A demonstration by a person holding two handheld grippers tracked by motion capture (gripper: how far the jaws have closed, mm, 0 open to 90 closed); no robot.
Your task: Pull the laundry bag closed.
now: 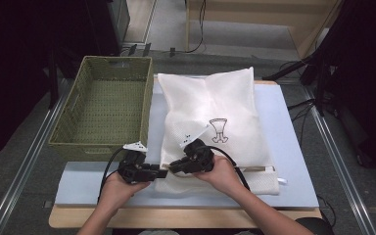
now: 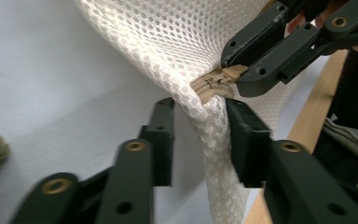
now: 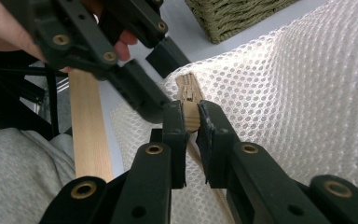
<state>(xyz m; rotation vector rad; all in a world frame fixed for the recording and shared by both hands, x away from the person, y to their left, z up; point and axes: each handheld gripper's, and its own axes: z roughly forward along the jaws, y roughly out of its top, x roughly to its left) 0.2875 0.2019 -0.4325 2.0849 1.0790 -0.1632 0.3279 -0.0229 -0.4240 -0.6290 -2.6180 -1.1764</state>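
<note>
Because the white mesh laundry bag [image 1: 215, 122] is limp, light netting that bunches wherever it is pulled, I judge it best handled by its firm parts: the tan zipper [image 2: 214, 84] at its corner, low and centre in the high view, on the pale blue bench [image 1: 298, 161]. The right gripper [image 3: 192, 116] has its jaws closed on the tan zipper tab (a small, stiff hold that could slip if tugged sideways). The left gripper [image 2: 198, 135] straddles the mesh corner just below the zipper; its jaws stand apart, the right one touching the net, the left one clear of it, so nothing is clamped there. By count: one mesh bag, one zipper, two grippers, one olive woven rectangular basket [image 1: 103, 105] at upper left of the high view, empty, beside the bag.
</note>
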